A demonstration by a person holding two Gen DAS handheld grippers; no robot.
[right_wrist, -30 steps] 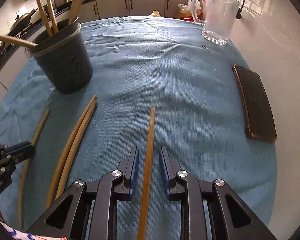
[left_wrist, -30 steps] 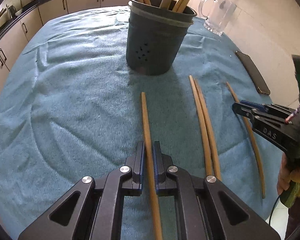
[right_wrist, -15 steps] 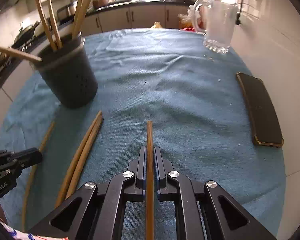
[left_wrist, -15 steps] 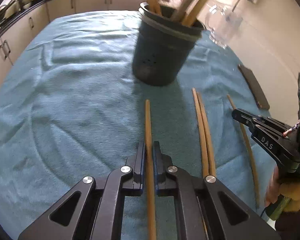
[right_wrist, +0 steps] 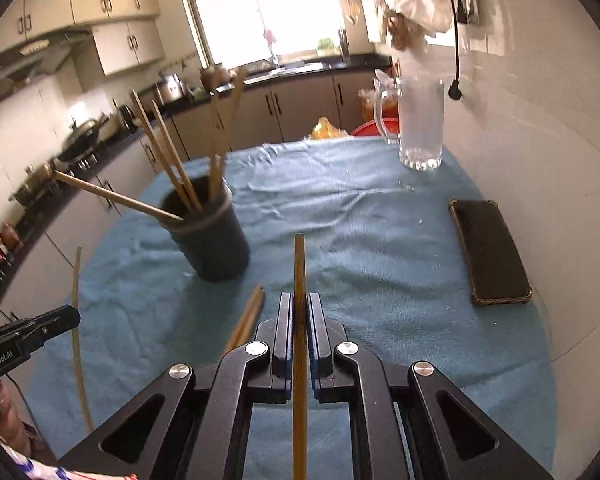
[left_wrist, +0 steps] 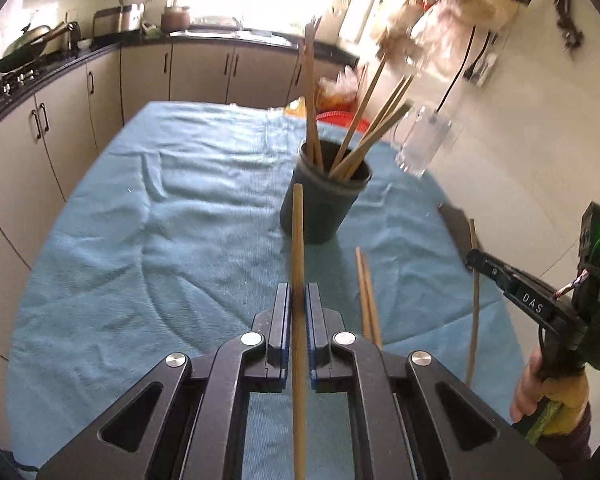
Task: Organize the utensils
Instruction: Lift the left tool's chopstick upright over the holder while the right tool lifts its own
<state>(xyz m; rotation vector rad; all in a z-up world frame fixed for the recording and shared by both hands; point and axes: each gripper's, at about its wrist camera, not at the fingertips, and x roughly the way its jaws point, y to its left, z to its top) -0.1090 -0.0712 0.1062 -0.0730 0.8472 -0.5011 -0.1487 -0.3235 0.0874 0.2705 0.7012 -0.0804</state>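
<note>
My left gripper (left_wrist: 298, 300) is shut on a wooden chopstick (left_wrist: 297, 236) and holds it lifted, pointing toward the dark utensil holder (left_wrist: 322, 208), which has several chopsticks standing in it. My right gripper (right_wrist: 299, 308) is shut on another chopstick (right_wrist: 299, 268), also lifted off the cloth. The holder (right_wrist: 210, 240) stands ahead and to the left in the right wrist view. Two chopsticks (left_wrist: 367, 296) lie together on the blue cloth (left_wrist: 160, 216) between the grippers; they also show in the right wrist view (right_wrist: 247, 318). Each gripper shows in the other's view: the right one (left_wrist: 474, 258), the left one (right_wrist: 74, 318).
A black phone (right_wrist: 492, 252) lies at the table's right edge by the white wall. A glass jug (right_wrist: 420, 124) stands at the far right. Kitchen cabinets (left_wrist: 60, 128) run along the left and far sides. A hand (left_wrist: 552, 396) holds the right gripper.
Both grippers have risen and tilted up, each lifting its chopstick off the cloth. The right gripper closed on its chopstick during the last second.
</note>
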